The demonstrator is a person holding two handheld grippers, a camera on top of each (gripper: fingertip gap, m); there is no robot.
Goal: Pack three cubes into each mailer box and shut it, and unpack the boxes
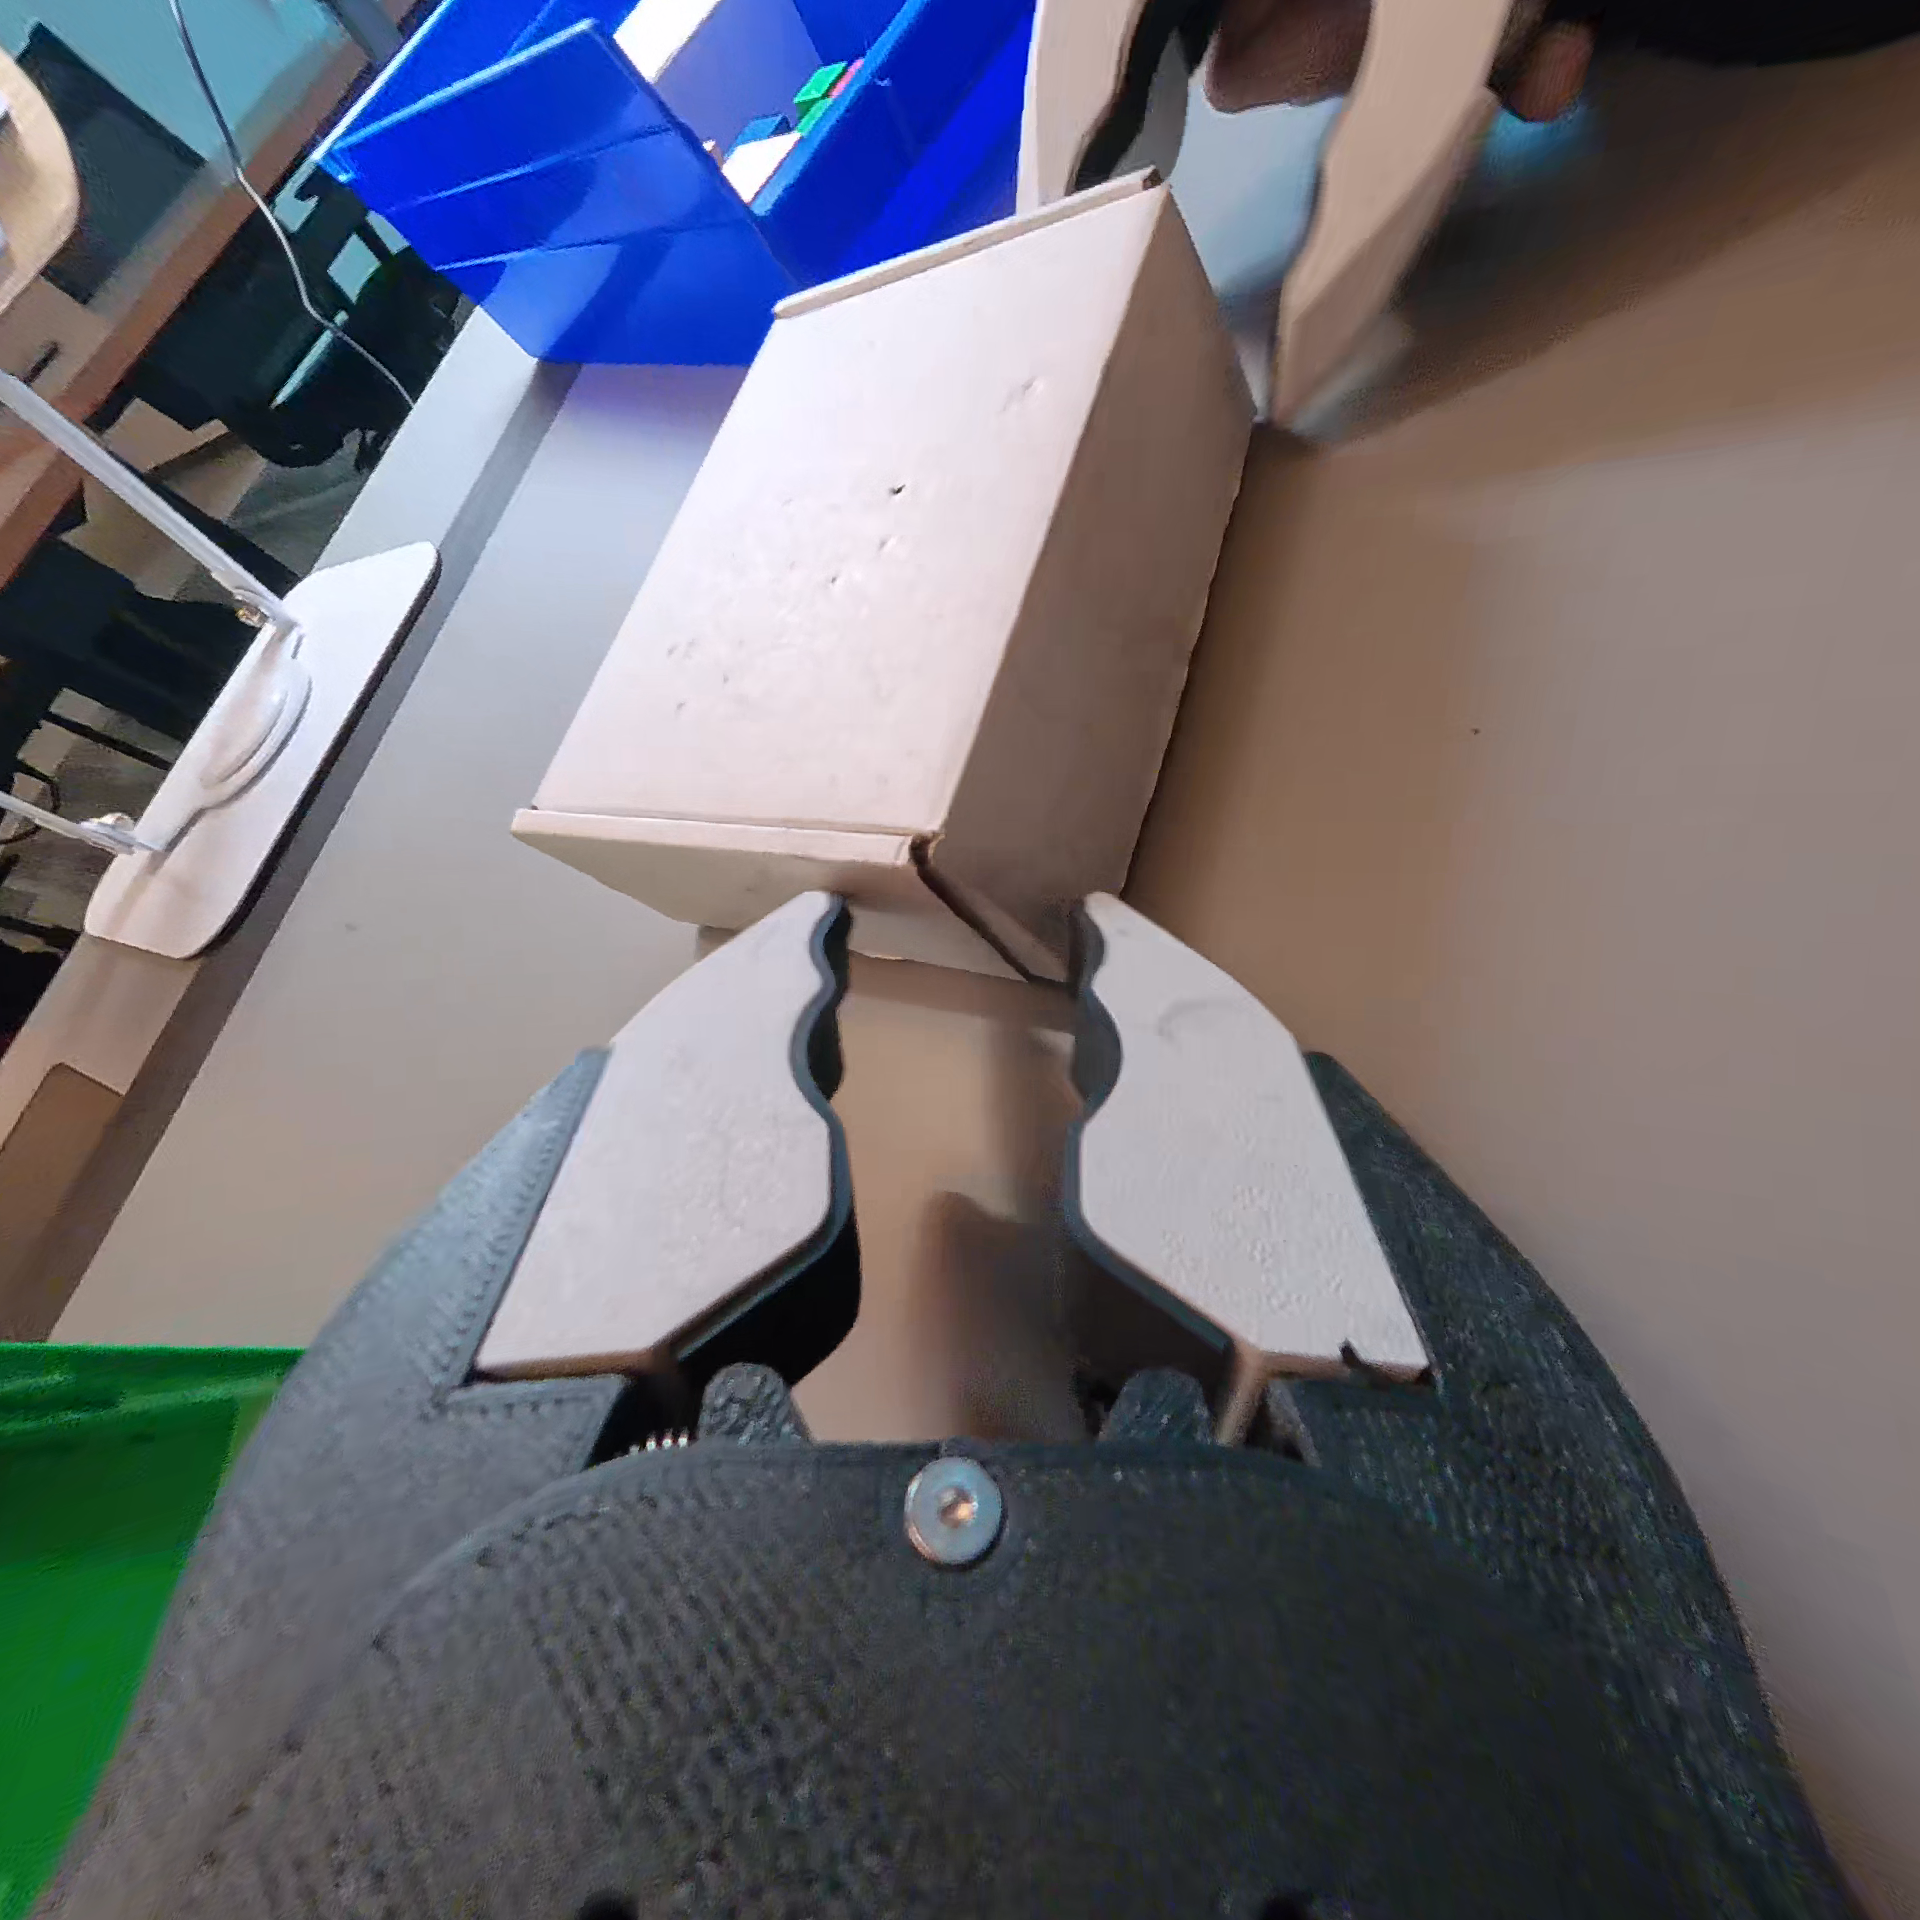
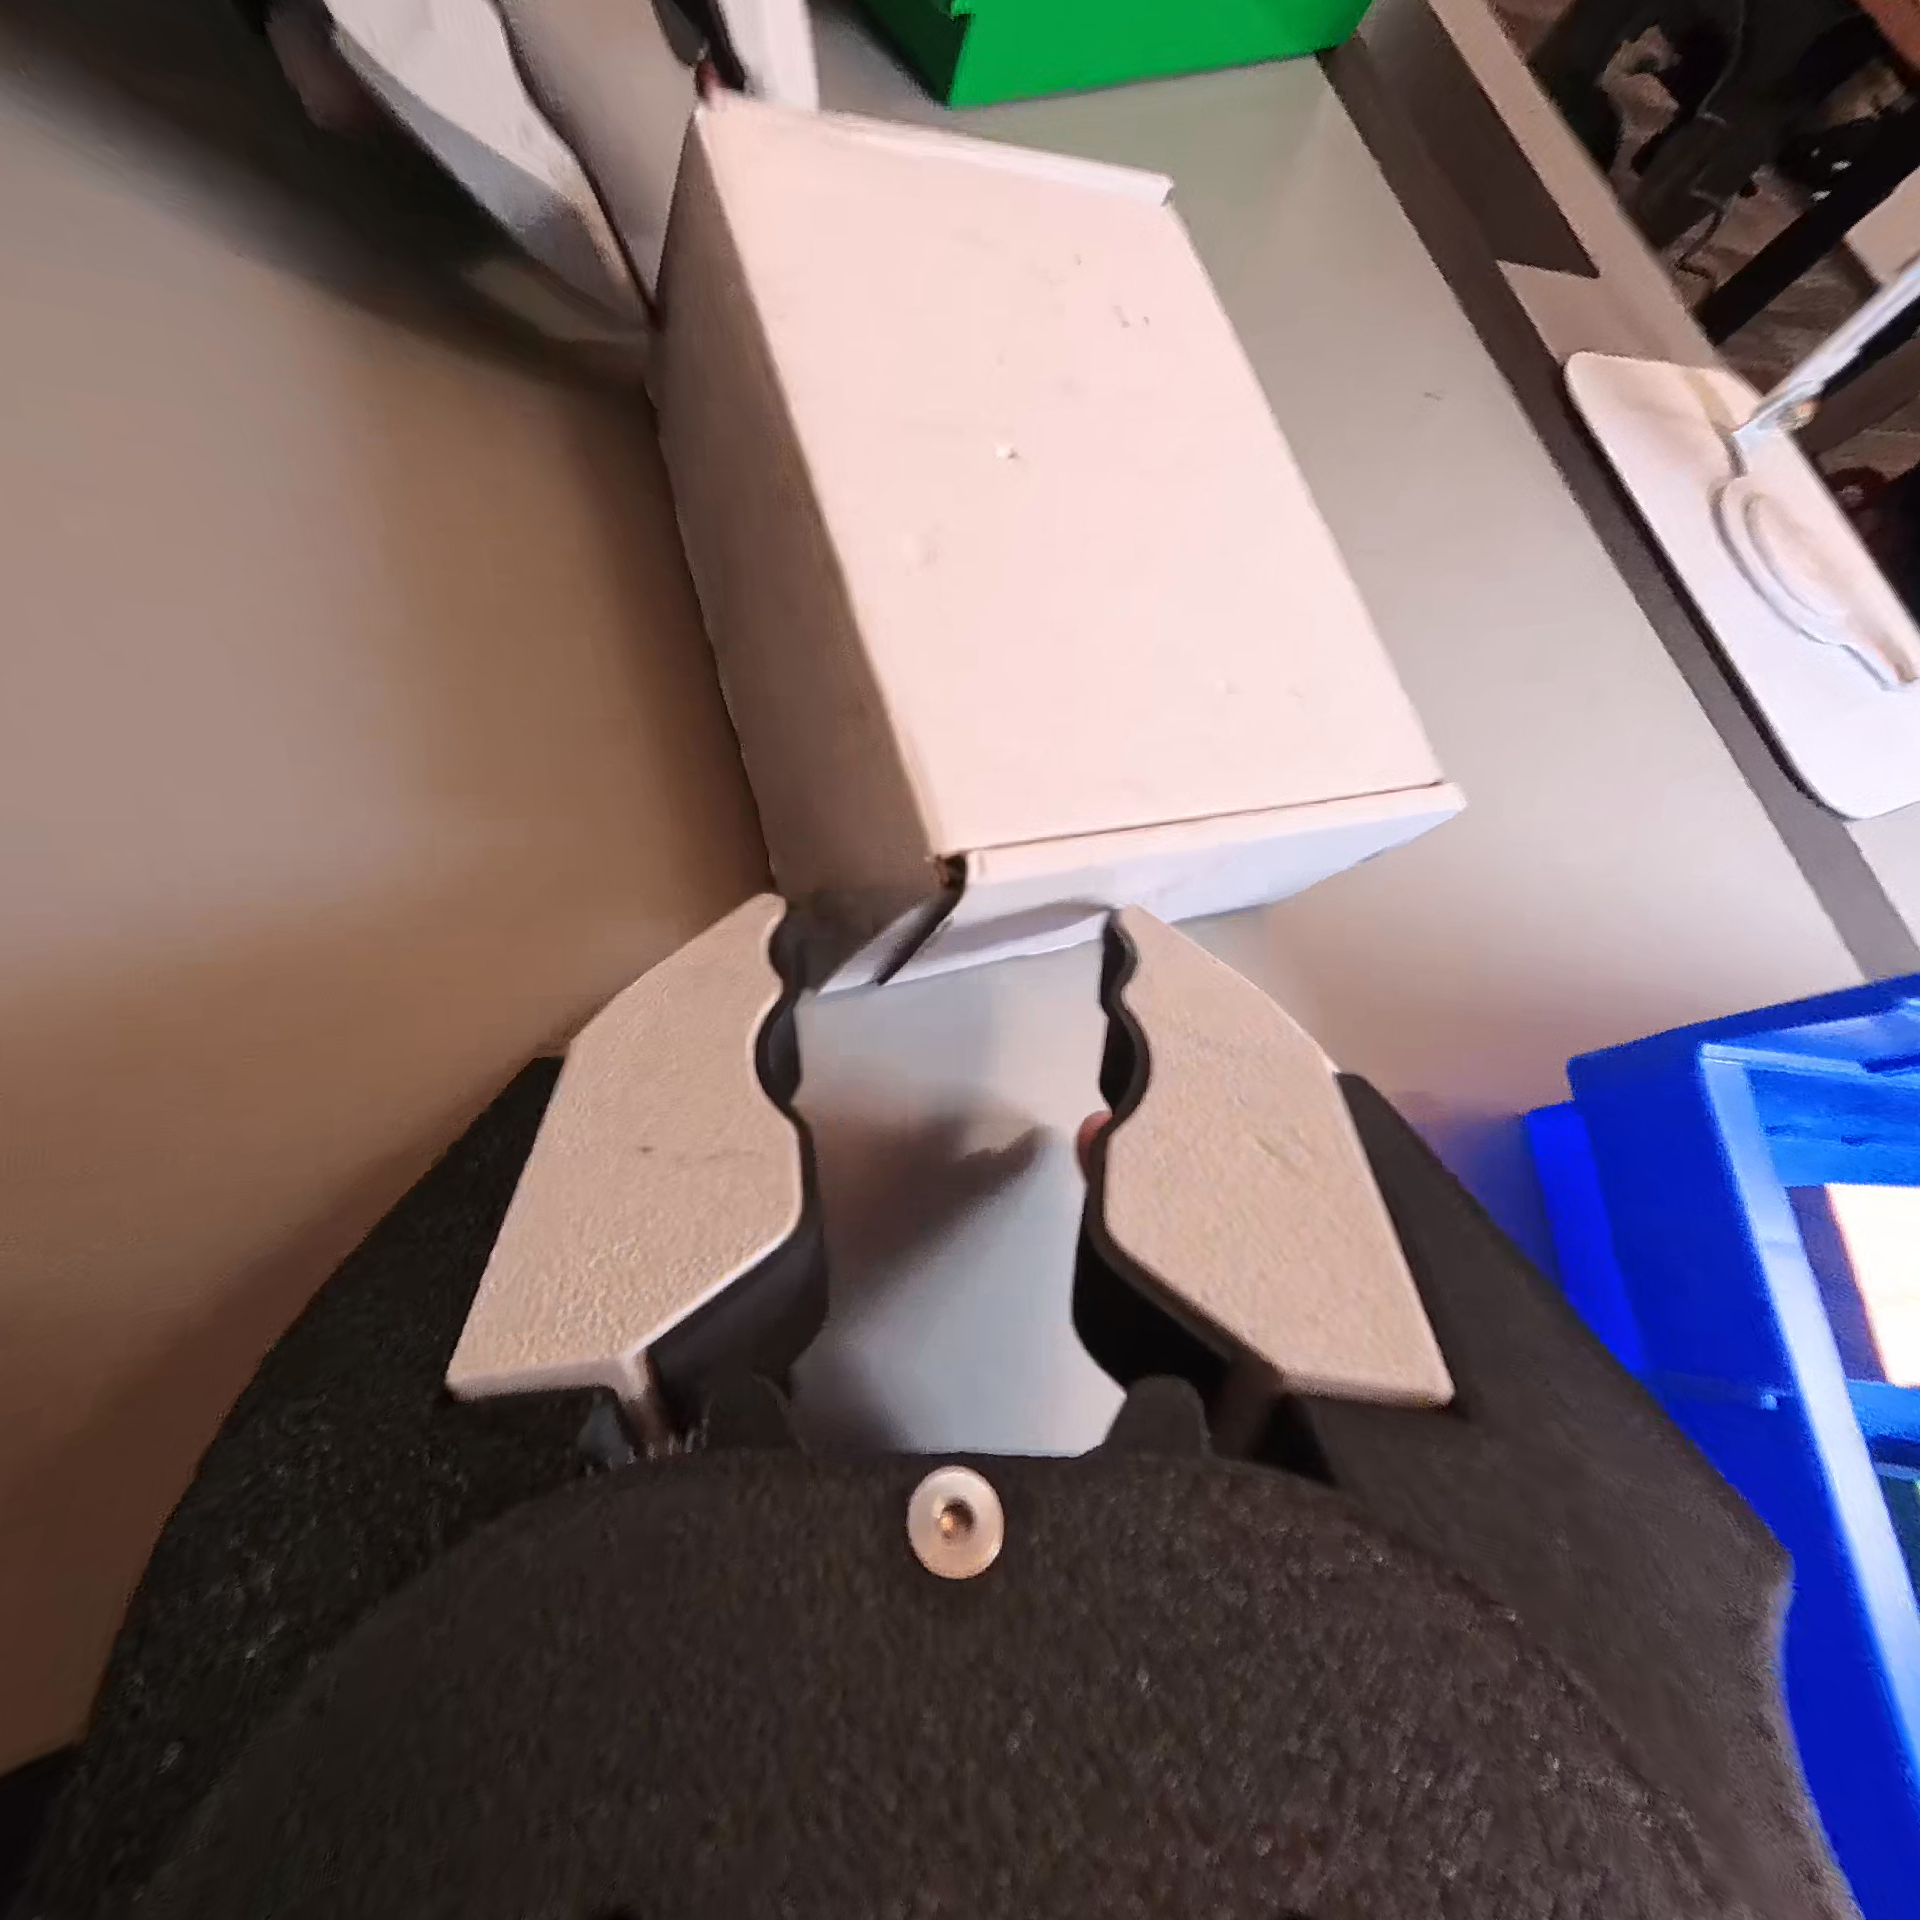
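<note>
White cardboard fills the middle of the left wrist view: a closed mailer box (image 1: 894, 582) lies on the pale desk (image 1: 1507, 831), its long side running away from the camera. The left gripper (image 1: 961, 935) points at the box's near end, its two grey fingers (image 1: 707, 1132) parted by a moderate gap, with the tips just at the near bottom corner, where a flap seam shows. Nothing is held between them. Beyond the box's far end, the right gripper (image 1: 1236, 156) appears, blurred. A blue bin (image 1: 582, 208) stands at the far left edge of the desk, with small coloured cubes (image 1: 821, 99) inside it. A white stand base (image 1: 270, 738) sits on the desk's left edge, and a green bin (image 1: 104, 1558) shows at the near left.

Seen from the right wrist view, the same mailer box (image 2: 1039, 499) lies closed on the desk (image 2: 312, 675). The right gripper (image 2: 951, 940) faces its opposite end, fingers (image 2: 665, 1153) likewise parted by a moderate gap and empty, tips by the box's lower corner. The left gripper (image 2: 623, 156) is blurred beyond the box. The green bin (image 2: 1122, 42) is at the far edge, the blue bin (image 2: 1745, 1247) at the near right, and the stand base (image 2: 1766, 561) on the right edge.
</note>
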